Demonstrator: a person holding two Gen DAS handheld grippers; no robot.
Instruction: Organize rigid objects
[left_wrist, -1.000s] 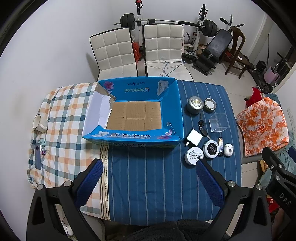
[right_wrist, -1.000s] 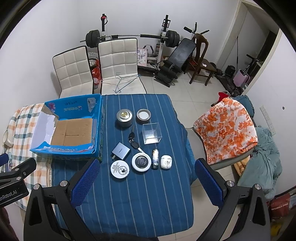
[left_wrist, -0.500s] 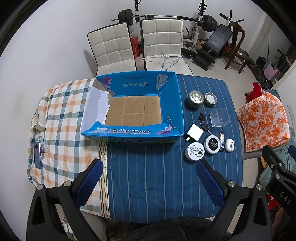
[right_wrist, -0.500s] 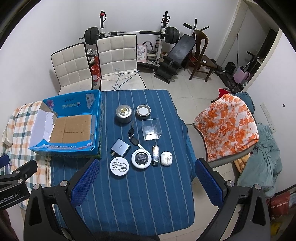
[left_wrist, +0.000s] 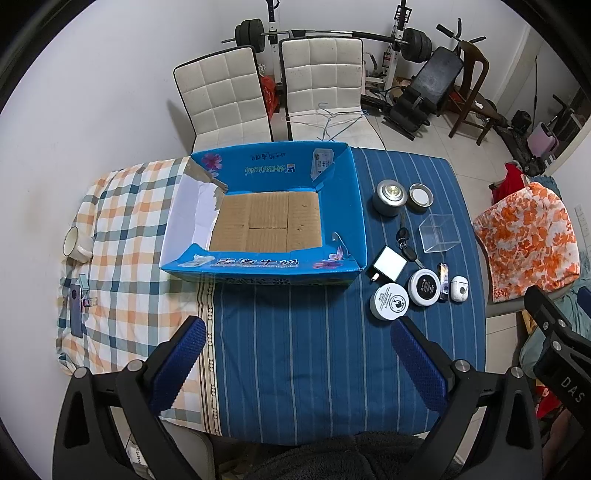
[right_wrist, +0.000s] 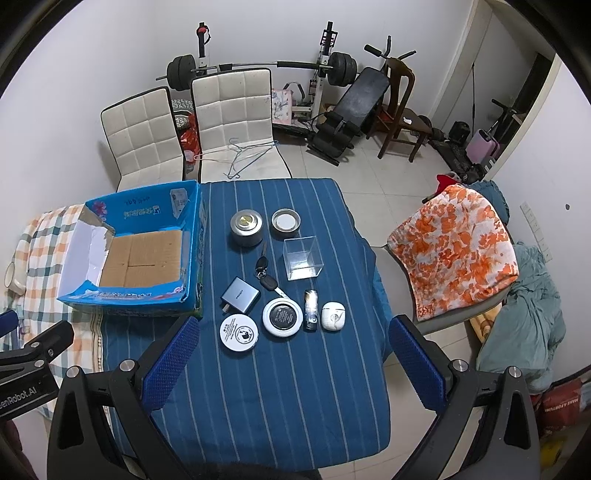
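An open blue cardboard box (left_wrist: 343, 206) (right_wrist: 190, 236) stands on the table, its inside bare. To its right lie several small items: a metal tin (right_wrist: 245, 229), its lid (right_wrist: 285, 221), a clear plastic cube (right_wrist: 303, 258), car keys (right_wrist: 266, 275), a grey charger (right_wrist: 240, 294), two round white tins (right_wrist: 239, 331) (right_wrist: 282, 317), a lighter (right_wrist: 311, 309) and a white earbud case (right_wrist: 333, 315). My left gripper (left_wrist: 295, 354) is open, high above the table's front. My right gripper (right_wrist: 291, 352) is open, high above the small items.
The table has a blue striped cloth (right_wrist: 280, 398) and a checked cloth (left_wrist: 122, 236) on the left with a mug (left_wrist: 75, 243) and a phone (left_wrist: 75, 310). Two white chairs (left_wrist: 273, 92) stand behind; a chair with orange fabric (right_wrist: 458, 251) is at the right.
Both grippers have drifted slightly back and up, so the table sits a little lower in view. Nothing on the table has moved.
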